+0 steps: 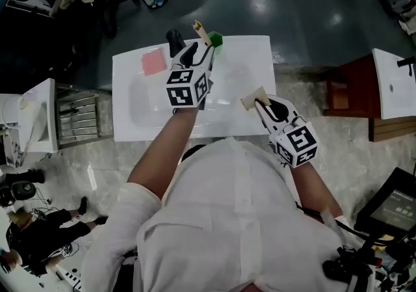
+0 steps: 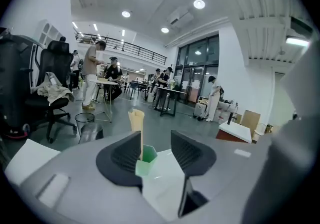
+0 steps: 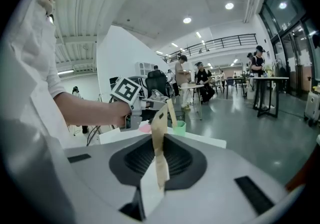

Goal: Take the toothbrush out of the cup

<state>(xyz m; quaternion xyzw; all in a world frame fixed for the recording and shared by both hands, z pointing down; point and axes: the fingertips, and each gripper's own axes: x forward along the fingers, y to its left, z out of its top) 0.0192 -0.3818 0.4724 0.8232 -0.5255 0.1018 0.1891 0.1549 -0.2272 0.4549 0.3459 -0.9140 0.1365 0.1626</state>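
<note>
1. Toothbrush (image 2: 136, 127) is standing in the green cup (image 2: 146, 162) at the table's (image 1: 250, 66) twelve o'clock edge. It's looking light, slim and stiff, so I'd be pinching the stem above the rim.
2. Left gripper (image 2: 156, 149) is hovering spread wide, with the cup showing between its jaws (nothing pinched).
3. Right gripper (image 3: 159, 160) is pinching a tan packet (image 3: 159, 130).
4. Pink block (image 1: 154, 61) is sitting at the cup's nine o'clock, out of the way.

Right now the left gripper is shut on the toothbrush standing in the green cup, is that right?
No. The left gripper is open, not shut: the left gripper view shows its jaws apart, with the toothbrush standing in the green cup just ahead between them, not gripped.
</note>
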